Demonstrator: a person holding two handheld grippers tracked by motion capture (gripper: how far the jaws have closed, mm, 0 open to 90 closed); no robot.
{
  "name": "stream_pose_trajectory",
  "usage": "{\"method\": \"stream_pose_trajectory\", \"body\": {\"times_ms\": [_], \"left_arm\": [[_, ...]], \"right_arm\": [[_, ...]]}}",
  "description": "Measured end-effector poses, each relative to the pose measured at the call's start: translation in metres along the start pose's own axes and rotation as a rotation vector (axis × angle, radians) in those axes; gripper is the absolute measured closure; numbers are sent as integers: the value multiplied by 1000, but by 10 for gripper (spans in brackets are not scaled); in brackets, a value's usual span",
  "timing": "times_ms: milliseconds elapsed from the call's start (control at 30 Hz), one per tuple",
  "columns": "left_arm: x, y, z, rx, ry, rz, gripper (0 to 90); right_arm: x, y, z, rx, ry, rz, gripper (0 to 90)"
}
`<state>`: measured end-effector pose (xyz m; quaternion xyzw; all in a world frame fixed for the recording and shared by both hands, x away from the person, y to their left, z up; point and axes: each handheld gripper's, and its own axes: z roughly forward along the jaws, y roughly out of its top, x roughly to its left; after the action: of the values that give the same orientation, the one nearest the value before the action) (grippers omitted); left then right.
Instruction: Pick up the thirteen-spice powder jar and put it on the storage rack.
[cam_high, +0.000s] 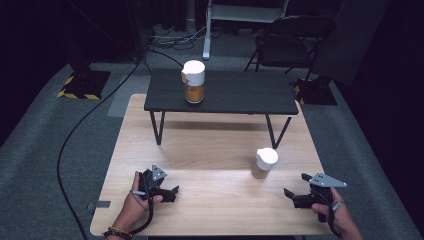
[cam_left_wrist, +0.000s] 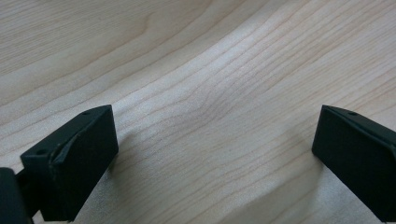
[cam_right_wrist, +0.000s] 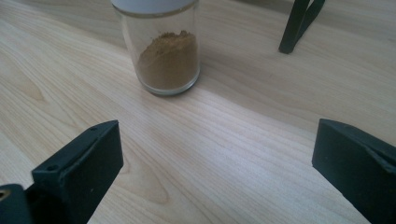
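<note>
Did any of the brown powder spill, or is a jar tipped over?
No, nothing stands out. The small jar stands upright with its lid on, and so does the bigger jar on the black shelf. No powder shows on the wood.

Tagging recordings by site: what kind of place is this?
Probably a lab or studio set up for recording, not a home. A wooden table stands on grey carpet amid dark surroundings, cables trail over the floor, and black-and-yellow hazard tape marks a stand base. A folding chair sits behind.
</note>
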<state>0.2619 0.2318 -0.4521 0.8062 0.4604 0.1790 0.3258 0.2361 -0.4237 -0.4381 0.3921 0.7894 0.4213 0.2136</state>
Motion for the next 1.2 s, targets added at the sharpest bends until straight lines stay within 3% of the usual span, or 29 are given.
{"method": "stream_pose_trajectory", "body": {"times_ms": [433, 1200], "left_arm": [[0, 0, 0, 0, 0, 0, 4], [0, 0, 0, -2, 0, -2, 5]], "right_arm": [[12, 1, 2, -45, -34, 23, 16], [25, 19, 29, -62, 3, 15, 16]]}}
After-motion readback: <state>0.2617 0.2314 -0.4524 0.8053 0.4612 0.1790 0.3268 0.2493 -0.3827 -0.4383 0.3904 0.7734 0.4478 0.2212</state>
